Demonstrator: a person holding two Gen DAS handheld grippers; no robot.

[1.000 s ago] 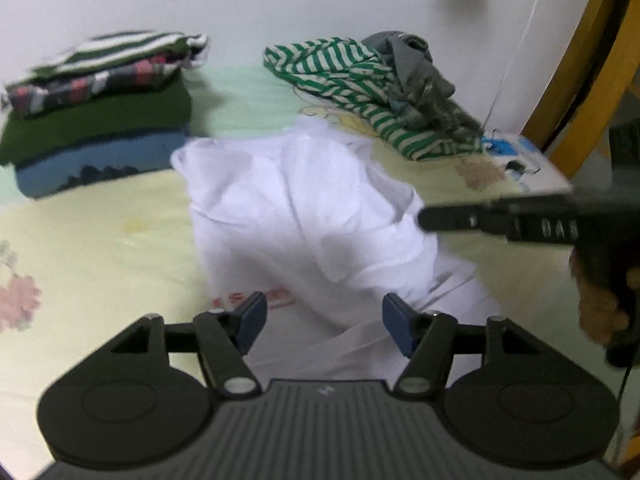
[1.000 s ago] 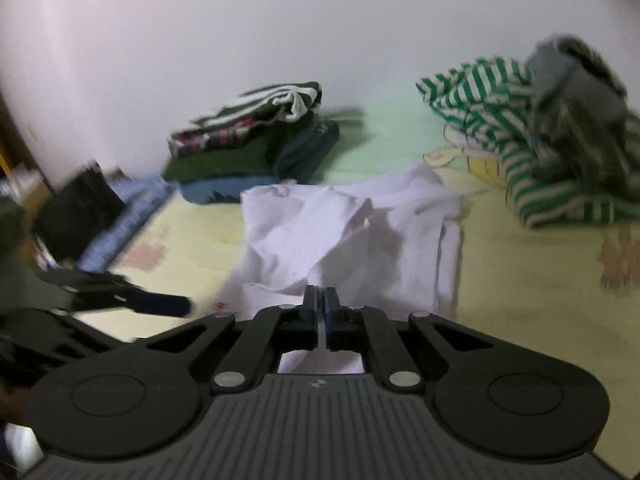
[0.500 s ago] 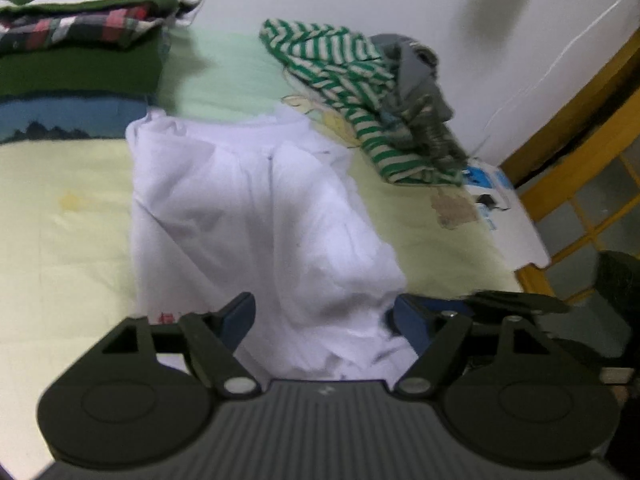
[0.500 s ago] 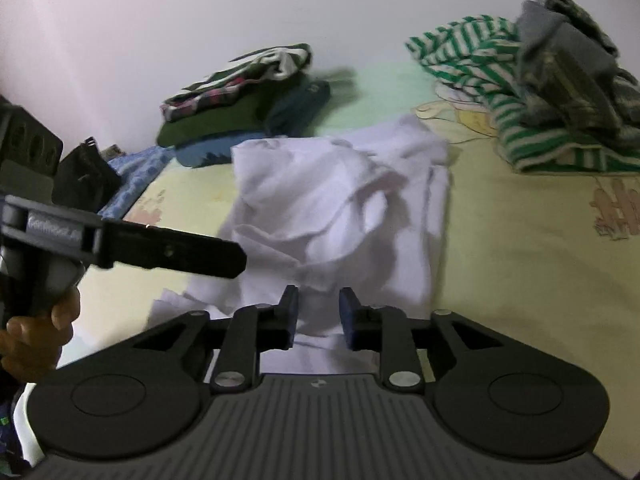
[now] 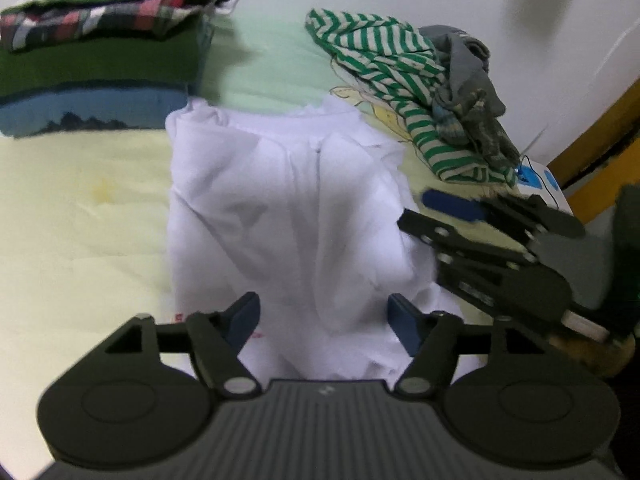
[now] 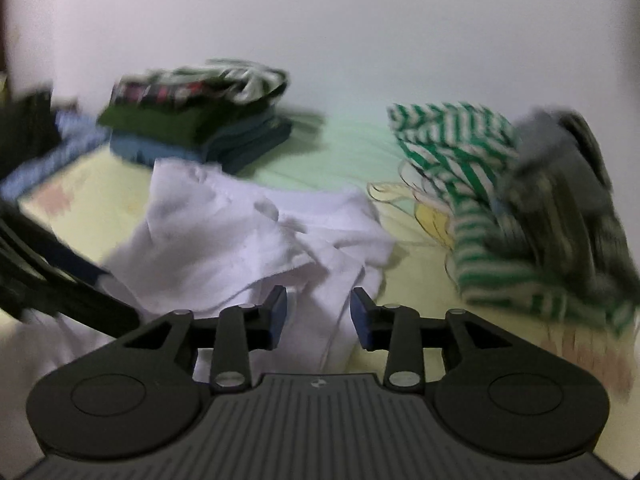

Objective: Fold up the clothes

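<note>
— So why is the white shirt (image 5: 288,216) in the middle of the bed (image 5: 80,216)?
— It's rumpled, between the neat stack (image 5: 100,52) far left and the messy pile (image 5: 404,92) far right.
— And the grippers?
— Left gripper (image 5: 323,317) and right gripper (image 6: 319,313) both hang at its near edge, jaws spread, holding nothing.

Bare yellow sheet (image 5: 80,216) is lying open at 9 o'clock — room to pass. The folded stack (image 5: 100,60) is blocking 10 o'clock, the striped heap (image 5: 400,92) is blocking 2 o'clock, beside the white shirt (image 5: 288,216).
</note>
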